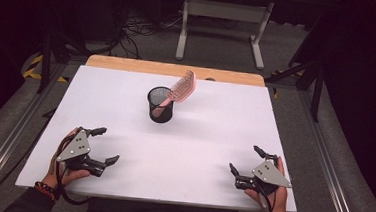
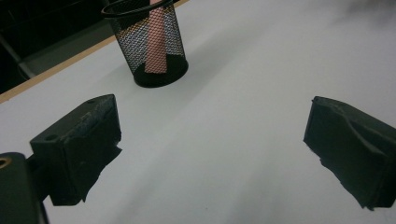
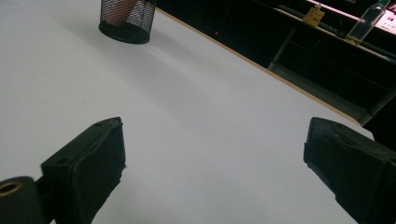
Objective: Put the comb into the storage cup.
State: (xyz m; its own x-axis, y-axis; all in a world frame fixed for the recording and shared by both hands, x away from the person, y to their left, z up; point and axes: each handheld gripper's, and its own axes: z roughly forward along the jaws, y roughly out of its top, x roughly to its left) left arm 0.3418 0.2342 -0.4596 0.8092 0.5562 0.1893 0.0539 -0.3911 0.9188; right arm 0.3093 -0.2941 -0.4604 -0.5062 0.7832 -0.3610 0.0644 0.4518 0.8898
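A white bench with a wooden strip along its far edge stands on a grey floor in a dark room; a pale table frame and loose cables lie beyond it.

Toward the far middle of the bench stands a black mesh cup, upright. A pink hairbrush sits in it handle down, its bristled head leaning out over the rim toward the right and the far edge. In the left gripper view the mesh cup shows the pink handle through its wall, the handle's end resting on the cup's base.

The left hand-held gripper rests near the front left corner of the bench, held in a hand. Its jaws stand wide apart, with nothing between them and only bare bench under them.

The right hand-held gripper rests near the front right corner, held in the other hand. Its jaws are likewise spread wide and hold nothing.

Both hand-held grippers are well apart from the cup and from each other, each pointing roughly inward and toward the bench's middle.
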